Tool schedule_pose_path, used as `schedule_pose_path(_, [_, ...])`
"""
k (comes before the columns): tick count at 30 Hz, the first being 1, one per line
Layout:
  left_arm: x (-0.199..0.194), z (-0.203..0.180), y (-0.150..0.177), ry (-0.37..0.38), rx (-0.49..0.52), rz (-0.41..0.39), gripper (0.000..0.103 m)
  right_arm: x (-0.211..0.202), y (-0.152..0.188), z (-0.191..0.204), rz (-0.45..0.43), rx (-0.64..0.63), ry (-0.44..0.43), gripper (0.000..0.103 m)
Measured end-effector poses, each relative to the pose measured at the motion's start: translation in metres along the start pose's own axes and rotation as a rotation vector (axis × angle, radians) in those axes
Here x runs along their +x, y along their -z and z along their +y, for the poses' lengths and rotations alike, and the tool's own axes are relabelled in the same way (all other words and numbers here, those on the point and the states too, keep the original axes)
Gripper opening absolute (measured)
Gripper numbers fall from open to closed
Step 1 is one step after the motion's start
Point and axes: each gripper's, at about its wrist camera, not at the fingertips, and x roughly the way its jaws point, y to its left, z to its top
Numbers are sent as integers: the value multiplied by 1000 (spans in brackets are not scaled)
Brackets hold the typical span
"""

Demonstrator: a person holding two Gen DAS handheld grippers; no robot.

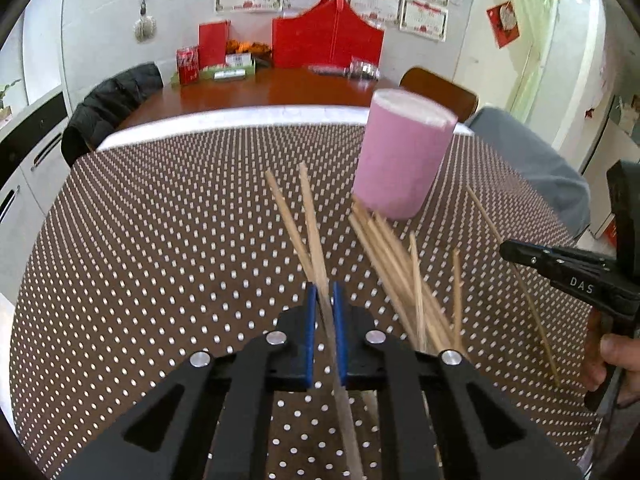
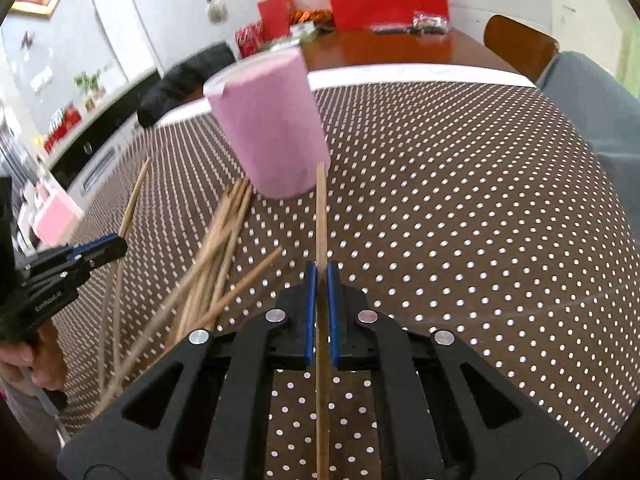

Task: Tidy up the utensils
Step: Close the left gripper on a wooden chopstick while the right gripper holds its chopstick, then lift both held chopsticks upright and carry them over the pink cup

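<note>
My left gripper (image 1: 324, 289) is shut on two wooden chopsticks (image 1: 308, 216) that fan out up and to the left of its blue pads. To its right, a loose pile of chopsticks (image 1: 394, 264) lies on the dotted cloth, its far ends reaching the foot of a pink cup (image 1: 404, 156). My right gripper (image 2: 322, 270) is shut on a single chopstick (image 2: 321, 208) whose tip points at the pink cup (image 2: 268, 128). The pile (image 2: 218, 256) lies to the left of it. Each gripper shows in the other's view: the right gripper (image 1: 507, 248), the left gripper (image 2: 120, 242).
The brown cloth with white dots (image 1: 160, 240) covers the whole near table. Behind it stands a red-brown table (image 1: 260, 92) with a red box (image 1: 328, 36) and a cola can (image 1: 188, 64). A black jacket (image 1: 108, 104) hangs on a chair at left, a grey cloth (image 1: 532, 160) at right.
</note>
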Motion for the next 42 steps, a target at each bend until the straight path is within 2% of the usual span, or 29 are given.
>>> schedule_pose_path(5, [-12,-7,-6,29,16,-50,7,-17,-5,-9,-56,39,-31,6])
schedule_pose_path(11, [-9,-6,-15,33,12,-52,6,-27,-6,-11,-70,29,-52,6])
schedule_pose_path(14, [-2,-6,-15,1,37,-21,7,-20,-6,-6,-49,19,-54,6])
schedule_pose_path(15, [1,-6,-13,-7,45,-7,15,-16,-6,-4,-41,14,-55,6])
schedule_pose_path(16, [4,-6,-11,-21,54,4,36,-14,-6,-3,-35,9,-55,6])
schedule_pose_path(18, [9,-1,-8,-50,64,17,50,-10,-6,0,-19,3,-60,6])
schedule_pose_path(26, [52,15,2,-121,70,146,50,4,-4,3,19,-4,-52,6])
schedule_pose_path(29, [51,15,2,-118,80,143,49,13,-4,6,47,-10,-43,6])
schedule_pose_path(32, [53,12,-6,-88,102,162,22,26,-5,11,95,-31,-17,6])
schedule_pose_path(33, [53,7,-7,-88,122,167,7,32,-5,12,116,-42,-3,6])
schedule_pose_path(36, [52,2,-6,-103,138,167,6,40,-9,20,143,-91,40,6])
schedule_pose_path(40, [47,14,-5,-97,62,146,6,45,-9,40,149,-209,125,6])
schedule_pose_path(42, [41,19,-4,-97,34,121,6,42,-8,40,138,-188,83,6])
